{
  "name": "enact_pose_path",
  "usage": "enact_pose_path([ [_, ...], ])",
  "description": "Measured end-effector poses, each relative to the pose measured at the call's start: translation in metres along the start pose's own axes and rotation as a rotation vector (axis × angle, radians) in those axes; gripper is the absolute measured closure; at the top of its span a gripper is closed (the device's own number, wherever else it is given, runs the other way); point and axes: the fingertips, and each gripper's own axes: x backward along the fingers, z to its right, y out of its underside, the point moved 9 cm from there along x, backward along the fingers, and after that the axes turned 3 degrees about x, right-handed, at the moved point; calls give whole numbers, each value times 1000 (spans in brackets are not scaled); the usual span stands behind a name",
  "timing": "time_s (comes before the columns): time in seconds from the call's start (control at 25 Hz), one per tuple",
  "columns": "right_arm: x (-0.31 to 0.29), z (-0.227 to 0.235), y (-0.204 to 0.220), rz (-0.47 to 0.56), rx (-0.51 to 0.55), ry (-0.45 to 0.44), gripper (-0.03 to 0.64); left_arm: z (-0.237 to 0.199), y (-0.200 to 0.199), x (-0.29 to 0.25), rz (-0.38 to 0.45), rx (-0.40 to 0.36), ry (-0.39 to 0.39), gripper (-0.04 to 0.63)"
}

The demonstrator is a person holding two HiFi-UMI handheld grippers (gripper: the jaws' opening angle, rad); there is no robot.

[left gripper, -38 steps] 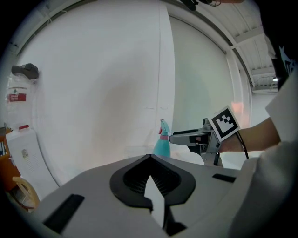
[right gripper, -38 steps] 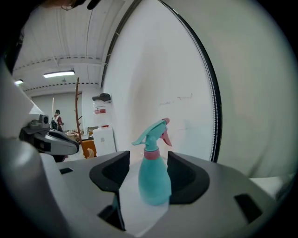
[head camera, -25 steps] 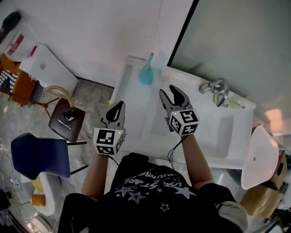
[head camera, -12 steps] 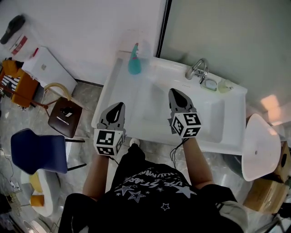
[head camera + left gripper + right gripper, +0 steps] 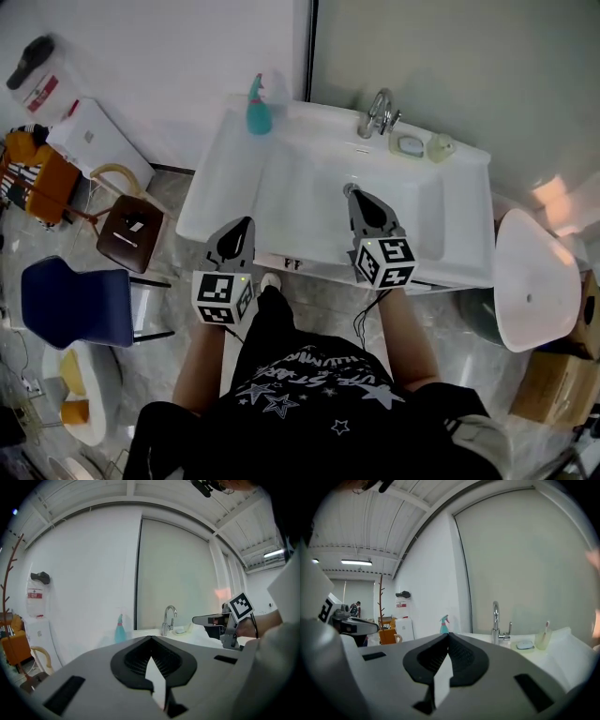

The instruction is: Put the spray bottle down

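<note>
Spray bottle (image 5: 257,105) down yet, or is one gripper carrying it? (watcher_02 asking)

me: Down, far as I can see. It's standing upright at the back left corner of the worktop (image 5: 216,187), right by the wall, with nothing touching it. My left gripper (image 5: 244,225) is pressed together with nothing in it, hanging off the near left corner of the worktop. My right gripper (image 5: 354,194) is pinched closed too and also empty, over the near side of the sink (image 5: 281,183). Both are well apart from the bottle.

watcher_02: So what's left to do?

me: Honestly, I'd say nothing. The bottle's set down, it isn't leaning, and neither gripper has a hold on it. I'd call this one finished.

watcher_02: Any clutter I should worry about?

me: Not much. The tap (image 5: 379,112) is at the back of the sink, with a soap dish (image 5: 410,144) and a cup (image 5: 440,145) holding a toothbrush just to its right, all well away from the bottle. On the floor to my left there's a brown stool (image 5: 134,234) and a blue chair (image 5: 80,302). Nothing stands between my grippers and the bottle, so nothing's in the way.
</note>
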Motion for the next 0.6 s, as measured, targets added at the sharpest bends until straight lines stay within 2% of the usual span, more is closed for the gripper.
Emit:
enact_pose_path([
  [0.28, 63, 1, 20, 6, -63, -2, 604, 45, 20, 43, -27, 5, 11, 580],
  [0.6, 111, -3, 37, -6, -84, -1, 605, 77, 32, 82, -36, 17, 3, 580],
])
